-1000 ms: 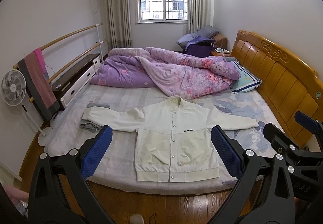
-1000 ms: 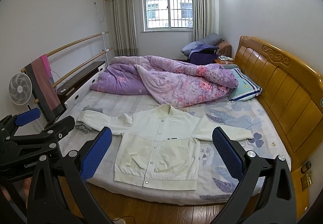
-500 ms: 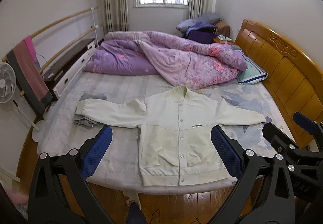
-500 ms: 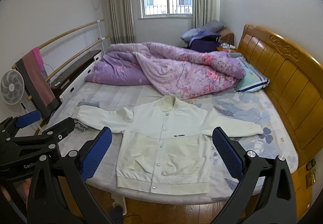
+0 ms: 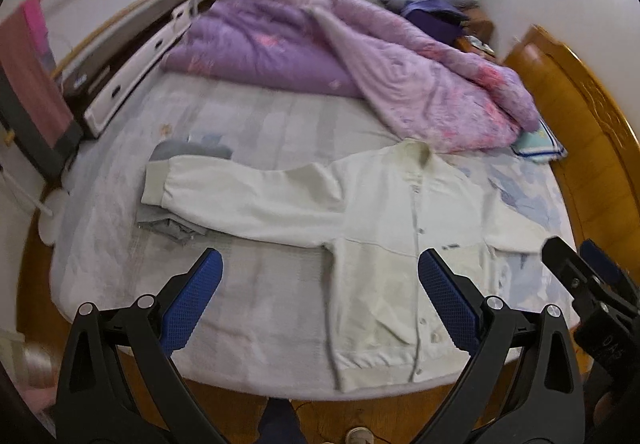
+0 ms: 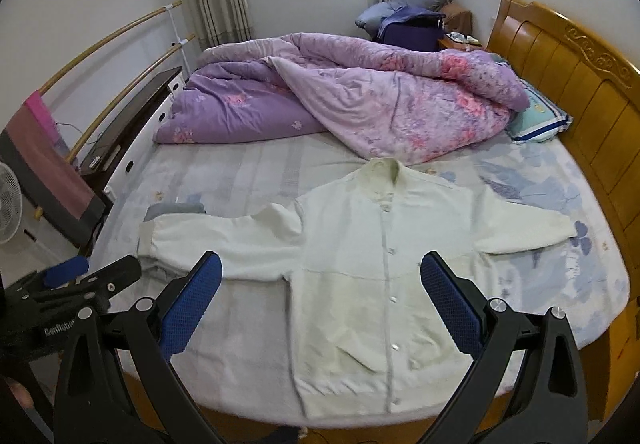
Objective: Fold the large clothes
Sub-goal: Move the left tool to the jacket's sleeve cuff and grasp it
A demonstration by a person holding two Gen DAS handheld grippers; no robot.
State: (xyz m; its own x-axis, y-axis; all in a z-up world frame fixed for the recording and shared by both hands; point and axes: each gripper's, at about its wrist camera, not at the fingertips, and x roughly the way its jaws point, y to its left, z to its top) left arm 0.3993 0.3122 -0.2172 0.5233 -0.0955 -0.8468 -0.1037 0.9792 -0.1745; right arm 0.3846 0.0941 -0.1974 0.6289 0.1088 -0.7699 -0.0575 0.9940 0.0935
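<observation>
Both grippers are moving in closer to the bed than a second ago, so the jacket is filling more of each view and the window is slipping toward the top edge. The left gripper (image 5: 316,294) is hovering with its jaws spread wide, gripping nothing, above the bed's near edge beside the jacket's hem; the right gripper (image 6: 320,294) is likewise gaping wide and empty over the jacket's lower front. One white jacket (image 6: 384,276) is lying flat, buttoned, both sleeves spread out, on the bed (image 6: 248,180). One grey garment (image 5: 172,224) is sitting under its left-hand sleeve cuff. One purple quilt (image 6: 360,100) is lying bunched behind it, beside one striped pillow (image 6: 540,120).
</observation>
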